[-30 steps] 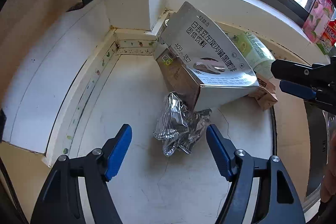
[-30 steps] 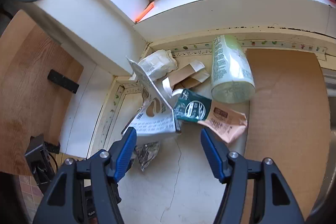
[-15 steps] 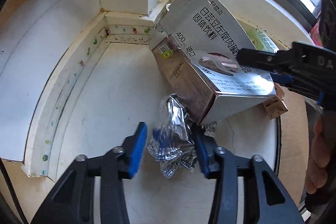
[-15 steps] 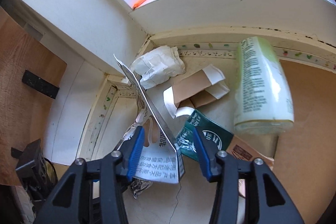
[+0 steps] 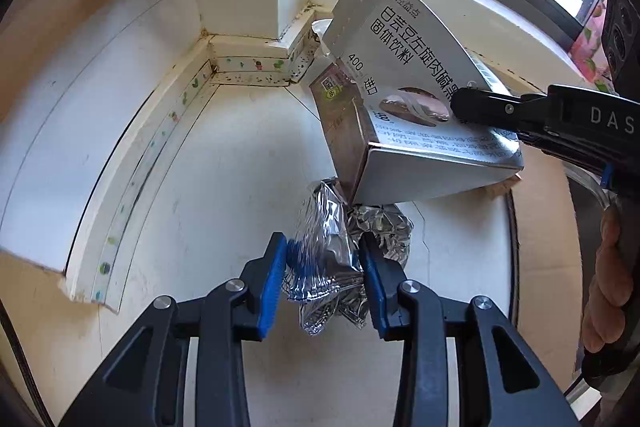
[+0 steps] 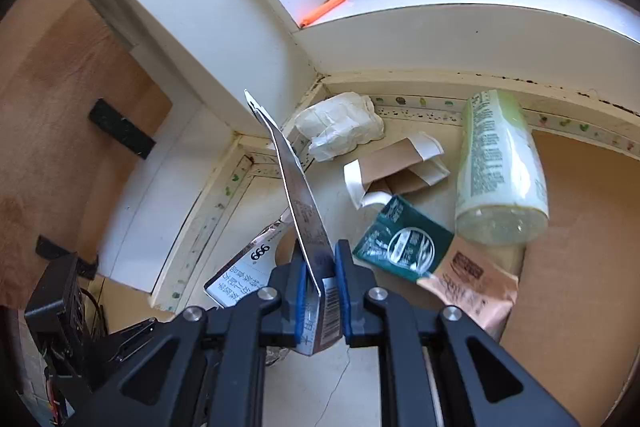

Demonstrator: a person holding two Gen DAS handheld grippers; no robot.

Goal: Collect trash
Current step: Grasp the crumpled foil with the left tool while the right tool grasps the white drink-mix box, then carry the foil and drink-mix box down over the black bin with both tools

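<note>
A crumpled silver foil wrapper (image 5: 384, 227) lies on the white counter (image 5: 224, 187) in the left wrist view. My left gripper (image 5: 322, 247) is shut on it, both blue pads pressing its sides. Just behind it stands a tilted grey carton with printed text (image 5: 400, 67). In the right wrist view the carton's thin edge (image 6: 296, 187) runs up between the pads of my right gripper (image 6: 320, 259), whose jaws are closing and press on it. From the left wrist view, one black finger of that gripper (image 5: 492, 107) lies across the carton's face.
Behind the carton lie a crumpled white paper (image 6: 340, 127), folded brown paper (image 6: 396, 163), a green sachet (image 6: 404, 247), a peach packet (image 6: 472, 279) and a pale green bottle (image 6: 500, 167) on its side. A cardboard sheet (image 6: 580, 227) covers the right. A hand (image 5: 608, 287) holds the right gripper.
Both grippers went from wide open to shut. The left one moved forward and closed on the foil wrapper; the right one moved in and closed on the carton's edge.
</note>
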